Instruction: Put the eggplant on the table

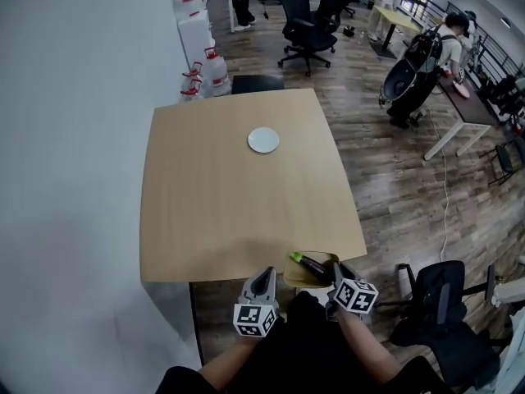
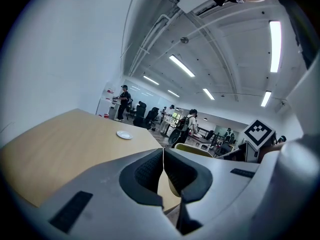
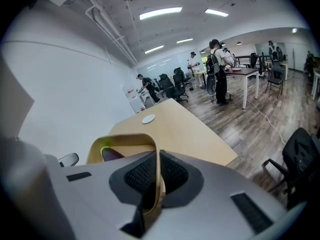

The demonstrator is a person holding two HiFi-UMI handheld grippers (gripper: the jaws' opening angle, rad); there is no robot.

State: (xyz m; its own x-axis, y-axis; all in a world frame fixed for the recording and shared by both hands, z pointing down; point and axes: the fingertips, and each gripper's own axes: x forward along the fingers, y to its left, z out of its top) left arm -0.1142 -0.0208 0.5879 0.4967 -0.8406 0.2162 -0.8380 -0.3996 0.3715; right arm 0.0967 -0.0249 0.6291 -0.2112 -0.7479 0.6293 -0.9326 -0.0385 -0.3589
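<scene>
A dark purple eggplant (image 1: 312, 265) with a green stem lies in a yellowish bowl (image 1: 291, 277) held in the air just past the near edge of the wooden table (image 1: 238, 195). My right gripper (image 1: 336, 271) is shut on the bowl's right rim. In the right gripper view the rim (image 3: 125, 139) runs between the closed jaws of the right gripper (image 3: 157, 176), and the eggplant (image 3: 112, 154) shows inside the bowl. My left gripper (image 1: 264, 276) is just left of the bowl, shut and empty. Its jaws meet in the left gripper view (image 2: 163, 159), with the bowl (image 2: 192, 149) beyond.
A small white plate (image 1: 263, 140) sits on the far half of the table. A white wall runs along the left. Water bottles (image 1: 205, 72) and an office chair (image 1: 308, 31) stand beyond the table. A black chair (image 1: 439, 298) is at my right. People stand by desks (image 1: 451, 35) farther off.
</scene>
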